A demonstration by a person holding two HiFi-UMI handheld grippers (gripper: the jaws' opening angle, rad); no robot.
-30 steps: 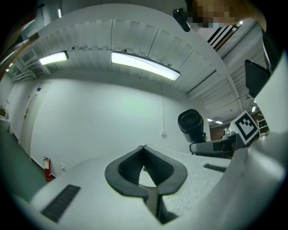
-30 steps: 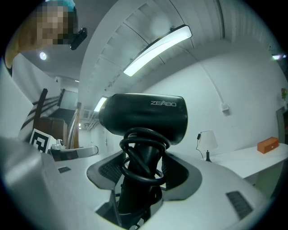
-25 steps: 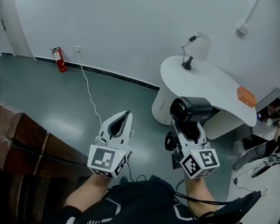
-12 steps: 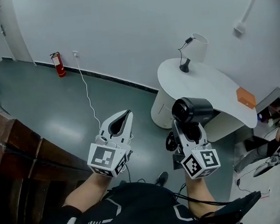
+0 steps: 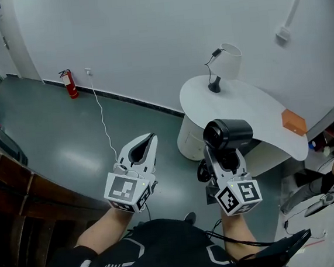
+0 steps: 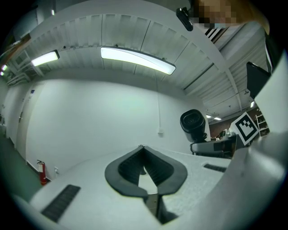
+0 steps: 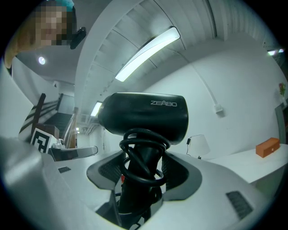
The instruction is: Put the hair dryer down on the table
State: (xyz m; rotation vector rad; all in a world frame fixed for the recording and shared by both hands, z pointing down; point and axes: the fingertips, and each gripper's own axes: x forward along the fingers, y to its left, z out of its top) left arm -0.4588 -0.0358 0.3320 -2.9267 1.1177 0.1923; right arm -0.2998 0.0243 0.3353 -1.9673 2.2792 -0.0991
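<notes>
The black hair dryer (image 5: 227, 134) is up in the air, just right of centre in the head view, not on the table. Its handle stands upright between the jaws of the right gripper (image 5: 224, 155), which are clamped on it from both sides. In the right gripper view the dryer (image 7: 144, 114) fills the middle of the frame, barrel lying crosswise over the jaws of that gripper (image 7: 144, 170), with its black cord (image 7: 145, 158) looped round the handle just above the pads.

The left gripper (image 5: 151, 138) hangs beside it, left of centre, well apart from the dryer. Its jaws meet at the tips with nothing between them, as the left gripper view shows (image 6: 142, 149); the dryer (image 6: 194, 125) appears there at the right of the frame.

The white round table (image 5: 252, 107) lies in the upper right of the head view, just past the dryer. A white-shaded lamp (image 5: 224, 63) stands at its far edge and an orange box (image 5: 293, 122) near its right rim. A red fire extinguisher (image 5: 68, 83) stands against the wall at the upper left.
</notes>
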